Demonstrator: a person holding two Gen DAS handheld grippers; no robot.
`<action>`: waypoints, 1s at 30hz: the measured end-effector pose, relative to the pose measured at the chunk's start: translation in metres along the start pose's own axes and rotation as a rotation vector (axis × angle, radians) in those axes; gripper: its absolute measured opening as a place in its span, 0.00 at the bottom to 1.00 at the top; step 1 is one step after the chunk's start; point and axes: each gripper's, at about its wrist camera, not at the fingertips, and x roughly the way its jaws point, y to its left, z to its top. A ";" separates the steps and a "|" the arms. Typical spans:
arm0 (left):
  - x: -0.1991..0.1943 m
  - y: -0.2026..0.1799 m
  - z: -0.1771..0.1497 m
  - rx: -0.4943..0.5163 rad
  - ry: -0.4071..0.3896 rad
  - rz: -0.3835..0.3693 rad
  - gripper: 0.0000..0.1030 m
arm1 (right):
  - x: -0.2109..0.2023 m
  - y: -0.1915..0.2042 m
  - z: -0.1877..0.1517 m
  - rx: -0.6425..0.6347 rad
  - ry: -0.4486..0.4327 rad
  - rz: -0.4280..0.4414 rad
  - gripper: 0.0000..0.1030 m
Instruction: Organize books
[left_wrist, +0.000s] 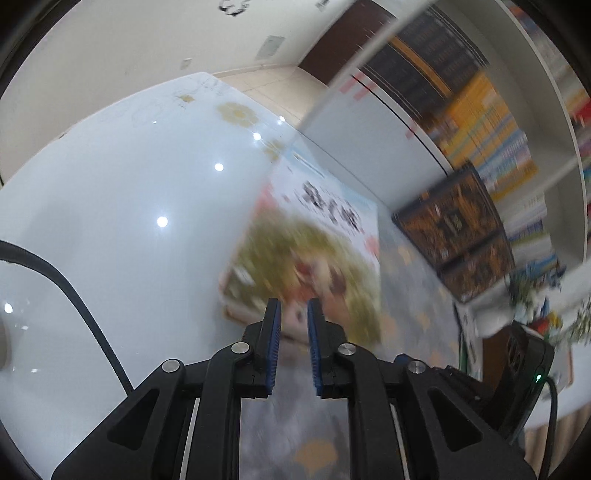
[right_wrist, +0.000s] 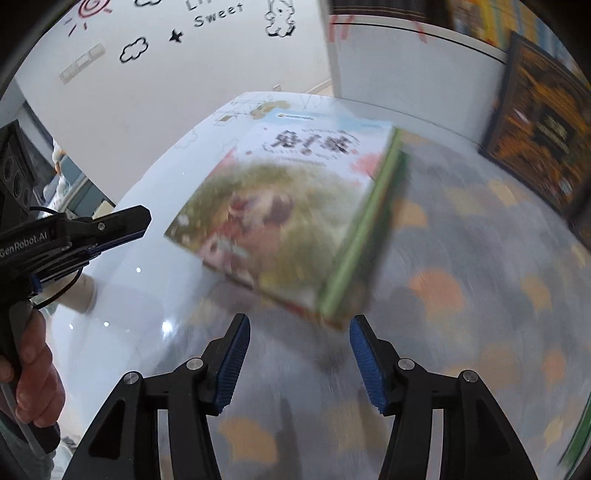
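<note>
The table (right_wrist: 122, 306), glossy white at the left and covered at the right by a grey cloth (right_wrist: 461, 295) with orange fan shapes, fills both views. At the far right stands a white bookshelf (left_wrist: 369, 122) packed with blurred rows of spines. A dark brown-and-orange book (right_wrist: 543, 133) stands upright against the shelf's base, at the cloth's far edge. The picture book (right_wrist: 288, 206) lies flat across the seam between white top and cloth, cover up, title end far, long axis running near to far; its green spine (right_wrist: 362, 236) faces right. Its near corner sits just beyond the right gripper (right_wrist: 299, 350), whose jaws stand wide with nothing between them and no pad on the book. The left gripper (left_wrist: 293, 332) hangs over the book's near edge, jaws narrow, a thin empty gap between the blue pads. In the right wrist view it appears at the left, held by a hand (right_wrist: 33, 384).
</note>
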 end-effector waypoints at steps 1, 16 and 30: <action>-0.001 -0.009 -0.009 0.019 0.016 0.004 0.12 | -0.006 -0.005 -0.008 0.017 0.001 0.005 0.53; 0.035 -0.170 -0.111 0.201 0.211 -0.079 0.38 | -0.121 -0.189 -0.168 0.463 -0.039 0.021 0.54; 0.124 -0.352 -0.202 0.333 0.400 -0.223 0.49 | -0.218 -0.408 -0.263 0.837 -0.170 -0.113 0.59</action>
